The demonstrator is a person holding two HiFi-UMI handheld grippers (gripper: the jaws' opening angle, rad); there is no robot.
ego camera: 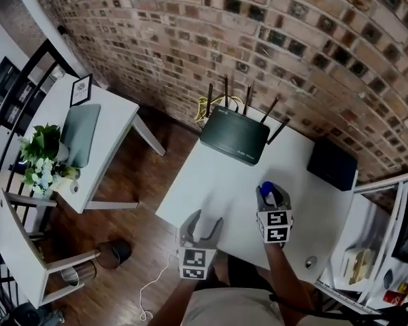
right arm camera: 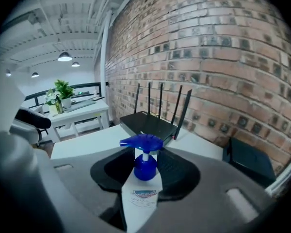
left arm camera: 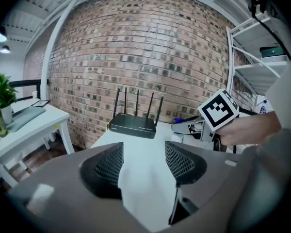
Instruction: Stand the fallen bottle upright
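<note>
**Bottle in the right gripper, not yet stood up**

At far left a side table [ego camera: 115, 114] with a plant [ego camera: 41, 151] stands well apart from the work and plays no part in it. Over the near edge of the white counter [ego camera: 217, 175], the left gripper [ego camera: 206, 217] hangs with its jaws apart and nothing between them. Only bare counter shows through the gap. It looks parked there to keep out of the way, ready to steady things if needed.

Just to its right, the right gripper [ego camera: 273, 195] is clamped on the bottle [ego camera: 266, 189], pads pressing the white body below the blue cap. In the right gripper view the bottle runs out along the jaws, cap farthest away and aimed toward the router [ego camera: 234, 136] at the back of the counter. Gripping the body rather than the cap probably gives control over the tilt and leaves the base free to land. The bottle seems to lean rather than stand, and I cannot tell whether its base touches the counter. The step in hand is likely the swing to vertical, with setting down and release to come. The bare patch before the router gives room for that.

A black box [ego camera: 332, 163] sits at the counter's right end, away from the bottle
</note>
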